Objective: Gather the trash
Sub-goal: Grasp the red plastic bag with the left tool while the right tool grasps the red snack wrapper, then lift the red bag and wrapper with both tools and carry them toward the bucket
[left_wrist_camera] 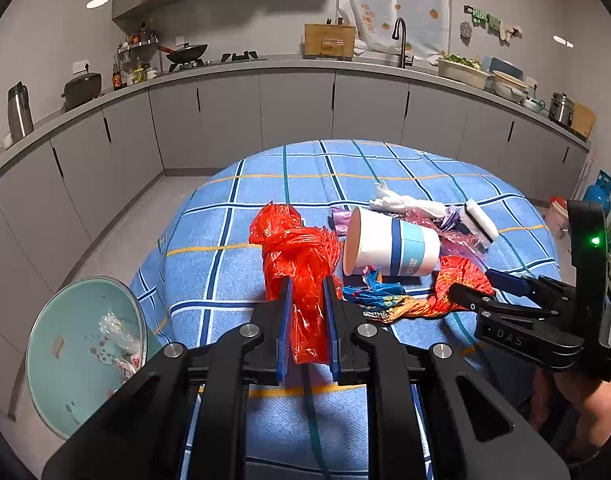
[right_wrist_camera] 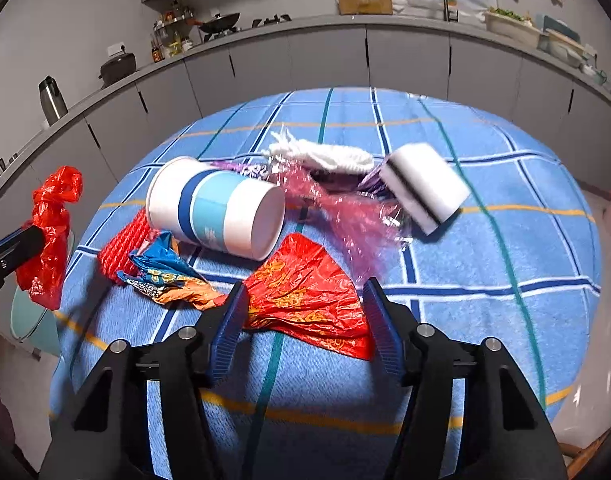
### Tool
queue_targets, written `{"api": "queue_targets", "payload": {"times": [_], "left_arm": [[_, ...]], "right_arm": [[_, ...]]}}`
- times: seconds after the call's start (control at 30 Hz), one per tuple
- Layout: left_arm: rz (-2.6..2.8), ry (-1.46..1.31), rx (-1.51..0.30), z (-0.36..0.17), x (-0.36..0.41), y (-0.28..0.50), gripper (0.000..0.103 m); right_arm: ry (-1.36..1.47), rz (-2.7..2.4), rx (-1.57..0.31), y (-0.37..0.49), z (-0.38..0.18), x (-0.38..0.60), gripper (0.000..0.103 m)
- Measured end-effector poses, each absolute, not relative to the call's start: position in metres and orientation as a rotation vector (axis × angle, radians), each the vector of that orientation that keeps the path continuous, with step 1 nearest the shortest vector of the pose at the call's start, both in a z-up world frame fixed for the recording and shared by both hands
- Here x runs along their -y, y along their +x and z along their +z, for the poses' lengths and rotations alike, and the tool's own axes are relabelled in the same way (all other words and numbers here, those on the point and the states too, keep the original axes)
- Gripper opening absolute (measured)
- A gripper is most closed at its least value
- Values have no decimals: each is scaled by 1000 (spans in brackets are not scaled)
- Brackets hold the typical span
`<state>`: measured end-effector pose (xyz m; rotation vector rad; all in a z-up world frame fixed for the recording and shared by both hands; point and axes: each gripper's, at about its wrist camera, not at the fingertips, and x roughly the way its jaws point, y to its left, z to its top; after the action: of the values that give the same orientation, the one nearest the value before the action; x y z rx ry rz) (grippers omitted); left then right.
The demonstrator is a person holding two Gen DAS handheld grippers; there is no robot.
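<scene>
- A crumpled red plastic bag [left_wrist_camera: 301,264], thin and glossy with a knotted, twisted top, is hanging pinched between the blue ribbed pads of the left gripper [left_wrist_camera: 308,320], whose jaws are standing nearly closed on it.
- From the right wrist view the same bag is dangling clear of the surface [right_wrist_camera: 505,280], out beyond its left edge, lifted above it.
- The rest of the trash is lying in a loose heap in the middle of the surface, which is draped in a blue terry-like cloth checked with white, navy, teal and orange lines.
- A flattened red foil wrapper [right_wrist_camera: 309,296] with an orange pattern is lying creased between the pads of the right gripper [right_wrist_camera: 301,320]; the jaws are standing about half open on either side of it, and I cannot tell whether they are touching it.
- Just behind it a white paper cup [right_wrist_camera: 213,208] with blue bands is lying on its side, beside a crinkled blue-and-orange wrapper [right_wrist_camera: 165,276].
- Farther back, pink cling film [right_wrist_camera: 345,216], a white rectangular sponge [right_wrist_camera: 425,184] with a dark stripe and a fuzzy white rag [right_wrist_camera: 325,156] are lying tangled together.
- Both grippers are tilting down toward the surface.
- Below the surface's left edge a round teal bin [left_wrist_camera: 65,360] is standing open with clear plastic scraps inside.
</scene>
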<state>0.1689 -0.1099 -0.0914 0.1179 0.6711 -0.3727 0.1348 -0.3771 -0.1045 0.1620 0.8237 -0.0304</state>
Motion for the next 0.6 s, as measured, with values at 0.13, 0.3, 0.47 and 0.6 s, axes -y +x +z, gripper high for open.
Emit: {"api": "queue_targets", "payload": {"times": [0.13,0.3,0.47,0.6], "left_arm": [[-375,118,-676,-93,109,168,15],[-376,116,-671,-90,108,168,15],[-373,113,-668,-90,106,168,16],[-370,108,-660,-87,103,166,16]], "right_arm": [[180,-6,-836,133,-107,380,43],[156,34,-839,126,-104,374,27],[127,31,-822,117,-100,370,14],[111,18,-790,113,-91,369,4]]}}
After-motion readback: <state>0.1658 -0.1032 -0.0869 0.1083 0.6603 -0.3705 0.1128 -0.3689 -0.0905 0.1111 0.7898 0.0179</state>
